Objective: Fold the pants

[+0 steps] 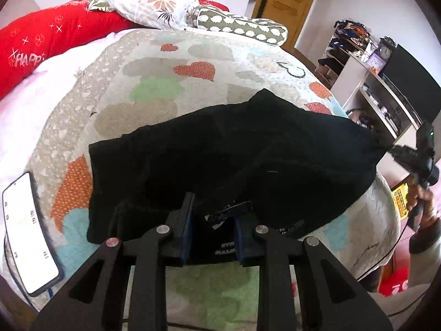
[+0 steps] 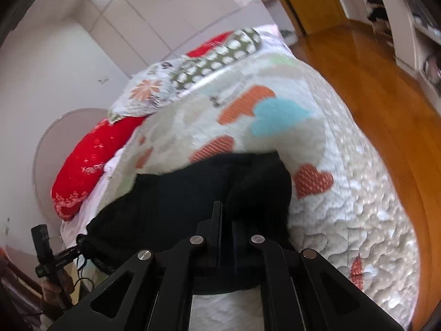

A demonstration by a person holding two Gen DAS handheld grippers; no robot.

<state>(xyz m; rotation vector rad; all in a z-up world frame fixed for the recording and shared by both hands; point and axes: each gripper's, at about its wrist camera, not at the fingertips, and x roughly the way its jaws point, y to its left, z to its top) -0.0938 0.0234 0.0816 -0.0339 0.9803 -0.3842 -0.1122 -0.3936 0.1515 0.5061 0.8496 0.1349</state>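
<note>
The left gripper (image 1: 212, 237) has its black fingers (image 1: 183, 229) a little apart, with the near edge of the black cloth pants (image 1: 234, 149) and a small tag between them; I cannot tell if the blue pads squeeze the cloth. The right gripper (image 2: 226, 237) has its fingers (image 2: 217, 229) pressed close together on the edge of the same pants, pinching the dark cloth. The pants lie in a flat folded heap on the bed, and their near side is held up by both grippers. Under them is a soft quilted bedspread (image 1: 154, 82) with orange, green, blue and grey heart shapes. A flat phone with a bright white screen (image 1: 30, 234) lies on the bed at the left edge of the left view. At the far end of the bed sit a long red pillow with white stars (image 1: 46, 41), a white pillow with orange flowers (image 1: 148, 2) and a green pillow with white dots (image 1: 242, 26). Past the bed are white walls, a brown wooden door (image 1: 286, 2) and a shiny wooden floor (image 2: 366, 82). A white shelf full of small things (image 1: 358, 66) stands by the wall, with a little round clock (image 1: 386, 51) on top.
</note>
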